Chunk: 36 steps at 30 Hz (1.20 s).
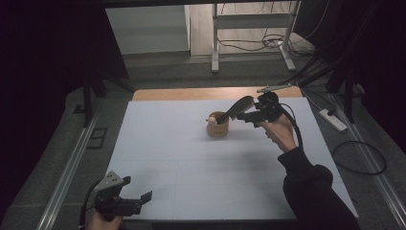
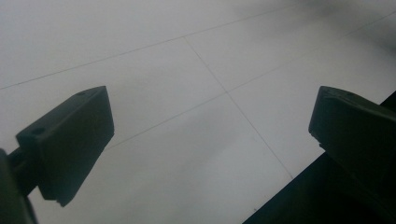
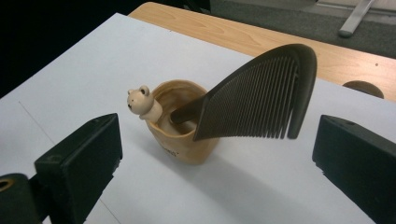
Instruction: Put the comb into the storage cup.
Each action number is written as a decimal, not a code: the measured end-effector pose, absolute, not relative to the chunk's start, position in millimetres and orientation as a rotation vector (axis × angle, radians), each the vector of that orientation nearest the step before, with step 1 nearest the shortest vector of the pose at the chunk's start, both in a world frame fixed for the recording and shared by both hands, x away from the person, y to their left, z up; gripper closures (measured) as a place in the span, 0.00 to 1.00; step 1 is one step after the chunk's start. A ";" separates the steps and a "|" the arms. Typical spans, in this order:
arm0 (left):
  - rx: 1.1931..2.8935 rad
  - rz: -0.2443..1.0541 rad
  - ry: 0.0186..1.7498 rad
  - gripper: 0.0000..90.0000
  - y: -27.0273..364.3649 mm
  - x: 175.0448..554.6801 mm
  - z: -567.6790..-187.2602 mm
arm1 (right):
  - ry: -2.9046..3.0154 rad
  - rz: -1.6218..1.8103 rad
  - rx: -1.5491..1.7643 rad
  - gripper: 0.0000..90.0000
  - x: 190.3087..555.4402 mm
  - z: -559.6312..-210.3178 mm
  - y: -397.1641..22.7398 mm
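A tan wooden cup (image 1: 218, 127) (image 3: 184, 140) with a small bear figure (image 3: 139, 100) on its rim stands on the far middle of the white table (image 1: 191, 163). A dark comb (image 1: 239, 106) (image 3: 261, 98) leans in the cup, handle down and teeth fanning up to the right. My right gripper (image 1: 244, 115) (image 3: 215, 172) is just right of the cup, open, with its jaws wide apart and clear of the comb. My left gripper (image 1: 137, 189) (image 2: 210, 149) rests open near the front left edge, with bare table between its jaws.
A strip of bare wooden tabletop (image 1: 191, 94) runs along the far edge. On the floor lie a power strip (image 1: 333, 120) and cables to the right, and a metal frame (image 1: 215, 43) stands behind the table. The table's dark front edge (image 2: 327, 196) is close to the left gripper.
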<state>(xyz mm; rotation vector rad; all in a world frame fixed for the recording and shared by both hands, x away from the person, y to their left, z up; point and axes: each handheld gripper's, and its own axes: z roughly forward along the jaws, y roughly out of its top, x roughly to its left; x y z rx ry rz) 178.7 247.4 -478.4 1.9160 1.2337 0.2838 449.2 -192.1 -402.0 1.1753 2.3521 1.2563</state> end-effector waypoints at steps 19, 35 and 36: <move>1.912 0.281 1.224 0.01 247.9 178.5 -478.1 | 2.374 1.197 1.072 0.00 432.8 -403.5 -198.2; 1.899 0.277 1.222 0.00 249.2 178.3 -478.1 | 2.380 1.168 1.020 0.00 417.9 -402.8 -201.5; 1.900 0.277 1.221 0.00 249.2 178.3 -478.1 | 2.380 1.169 1.020 0.00 417.3 -402.8 -201.8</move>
